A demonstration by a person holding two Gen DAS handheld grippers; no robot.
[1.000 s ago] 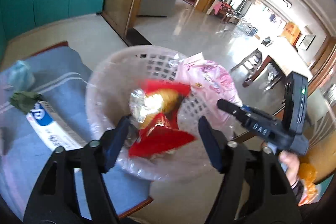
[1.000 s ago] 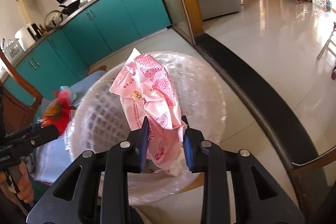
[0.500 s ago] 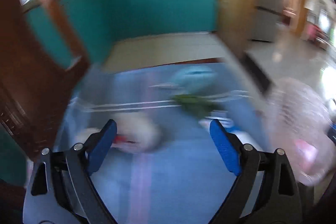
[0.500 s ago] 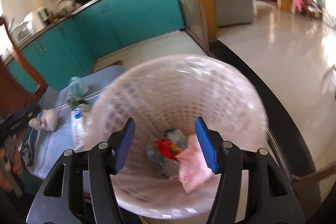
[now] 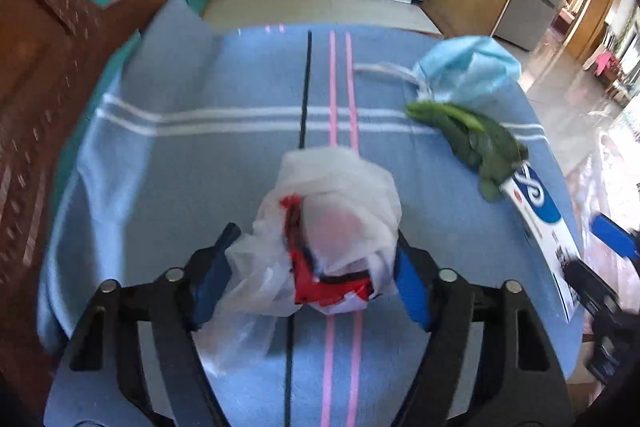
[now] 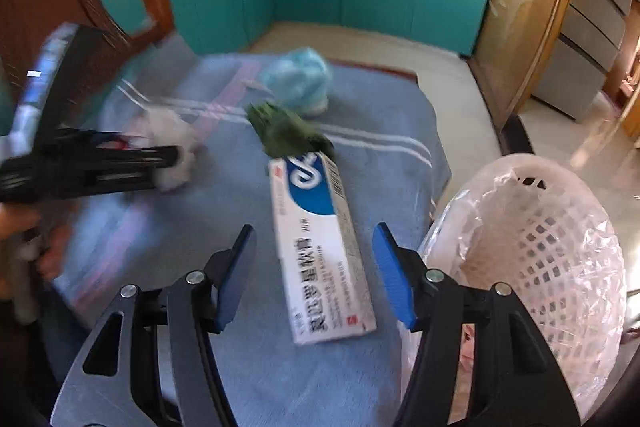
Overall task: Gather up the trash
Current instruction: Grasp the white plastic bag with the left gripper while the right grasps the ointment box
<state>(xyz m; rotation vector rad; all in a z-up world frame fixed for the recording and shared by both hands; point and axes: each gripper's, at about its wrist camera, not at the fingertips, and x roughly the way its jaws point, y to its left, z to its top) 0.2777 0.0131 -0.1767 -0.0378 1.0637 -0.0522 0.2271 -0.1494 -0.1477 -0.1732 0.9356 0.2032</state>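
**Trash on the blue cloth, basket at its edge**

Nearest the left tool [image 5: 308, 269], a crumpled white plastic bag [image 5: 332, 211] with a red scrap bunched inside sits between the blue pads; the jaws are closing on it, and the thin film already bulges against both pads, so the bag looks pinched. From the other camera this tool and bag are only a dark blur beside a smeared white lump.

Taking the long white-and-blue carton [image 6: 320, 247] as the landmark: it is a flat rectangular cardboard box with printed lettering, lying on the blue towel-like cloth [image 5: 200, 187] that covers the surface. The right tool [image 6: 316, 267] hovers straight over the carton's near half, its jaws apart, pads standing clear on either side and gripping nothing.

Just beyond the carton's far end, touching it, lies a limp, dark green leafy wad [image 6: 288, 131]. Beyond that again rests a soft, rumpled pale-blue face mask [image 6: 298, 83] with a white ear loop trailing off.

Right of the carton, off the cloth's edge, stands a round white plastic lattice basket [image 6: 560, 227] lined with clear, glossy film. Something pinkish shows low inside it, mostly hidden behind the right tool's finger and cut off by the frame.

Left of the carton, part of a hand [image 6: 24, 227] gripping the left tool's handle is blurred.
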